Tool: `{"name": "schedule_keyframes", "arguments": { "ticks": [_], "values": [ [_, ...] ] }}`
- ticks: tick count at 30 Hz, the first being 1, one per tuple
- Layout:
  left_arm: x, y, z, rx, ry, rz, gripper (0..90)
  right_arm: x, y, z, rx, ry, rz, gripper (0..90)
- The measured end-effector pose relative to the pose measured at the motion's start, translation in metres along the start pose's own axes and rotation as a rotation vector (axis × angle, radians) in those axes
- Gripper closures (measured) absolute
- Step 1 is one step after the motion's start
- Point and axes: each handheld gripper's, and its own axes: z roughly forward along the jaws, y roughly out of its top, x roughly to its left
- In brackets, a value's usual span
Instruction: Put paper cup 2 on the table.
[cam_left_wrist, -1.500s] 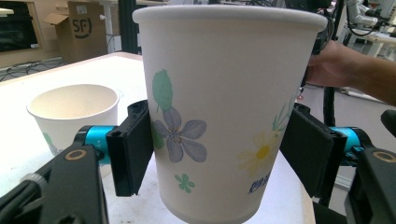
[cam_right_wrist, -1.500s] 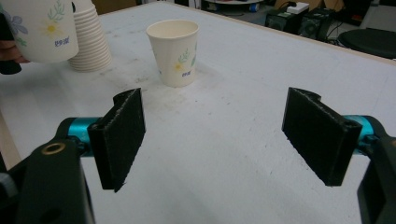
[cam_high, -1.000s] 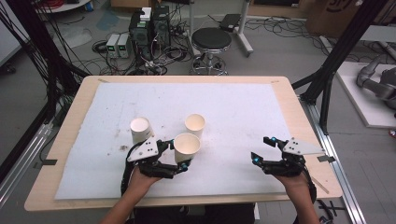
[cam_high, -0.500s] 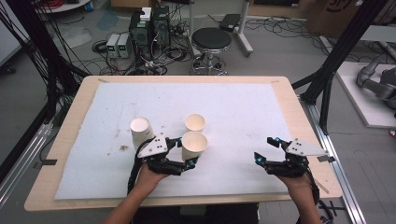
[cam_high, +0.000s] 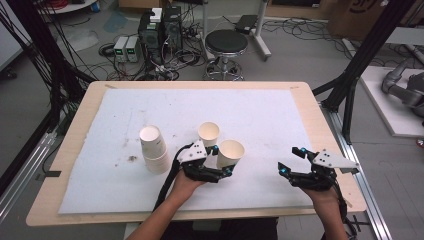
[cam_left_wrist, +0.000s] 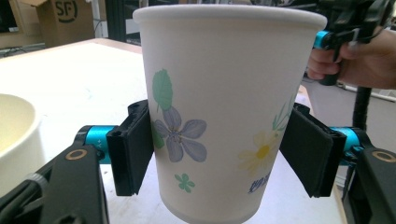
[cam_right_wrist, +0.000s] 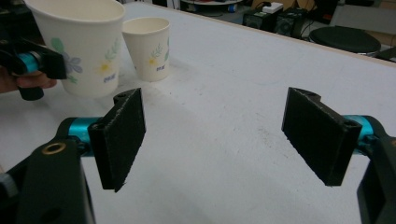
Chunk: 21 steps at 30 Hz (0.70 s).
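Three paper cups are on or over the table (cam_high: 305, 105). We hold the flowered paper cup (cam_high: 231, 153) upright in the left gripper (cam_high: 218, 161), jaws clamped on its two sides, near the middle of the table. A second cup (cam_high: 208, 134) stands just behind it, and an upside-down stack of cups (cam_high: 154, 149) stands to the left. We judge the stacking is partly done: these two cups are left. Our right gripper (cam_high: 291, 161) waits at the near right, jaws apart and empty.

A stool (cam_high: 226, 45) stands beyond the counter (cam_high: 320, 120) at 12 o'clock, computer boxes (cam_high: 160, 27) (cables tangled around them) at 11, a cardboard box (cam_high: 362, 15) at 1.
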Motion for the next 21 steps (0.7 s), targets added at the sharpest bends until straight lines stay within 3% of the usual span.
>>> {"name": "schedule_keyframes", "arguments": {
  "ticks": [8,14,19,21],
  "values": [
    [0.002,-0.006,0.02,0.104,0.061,0.008,30.7,0.0,0.0,0.0,-0.002,0.005,-0.003,22.2],
    [0.001,-0.006,0.026,0.159,0.095,0.013,30.9,0.001,0.0,0.002,0.005,0.012,0.0,22.2],
    [-0.001,-0.005,0.032,0.26,0.131,0.019,31.1,0.002,0.002,0.002,0.003,0.015,-0.004,22.2],
    [-0.002,-0.004,0.031,0.27,0.141,0.016,31.3,0.002,0.002,0.001,0.003,0.015,-0.003,22.2]
  ]
}}
